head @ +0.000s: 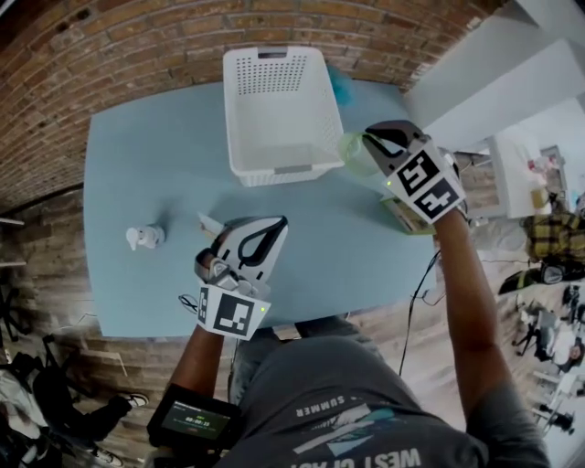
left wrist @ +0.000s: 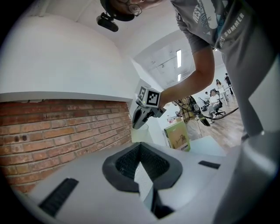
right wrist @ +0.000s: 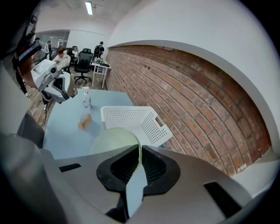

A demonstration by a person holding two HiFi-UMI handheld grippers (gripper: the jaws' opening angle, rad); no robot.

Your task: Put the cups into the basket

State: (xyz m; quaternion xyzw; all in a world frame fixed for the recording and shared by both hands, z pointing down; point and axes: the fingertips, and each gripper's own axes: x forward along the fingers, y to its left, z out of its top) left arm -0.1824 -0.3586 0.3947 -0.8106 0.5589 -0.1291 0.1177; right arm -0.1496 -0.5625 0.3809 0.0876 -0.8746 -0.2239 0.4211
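**Open-plan office, test bench by the wall**

Far ahead of the right gripper [right wrist: 138,153], to its left, people [right wrist: 62,54] sit by black office chairs [right wrist: 83,65] and a white desk [right wrist: 99,66] under a strip light [right wrist: 89,8]. A brick wall [right wrist: 197,87] runs along its right, beside a blue table [right wrist: 65,127]. Beyond the left gripper [left wrist: 141,162], more chairs [left wrist: 214,105] stand on a wood floor [left wrist: 223,129].

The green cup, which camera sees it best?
The right gripper view: the green cup is biggest there, rim pinched in the right tongs. The head view shows it small beside the basket; the left gripper view, pale and far.
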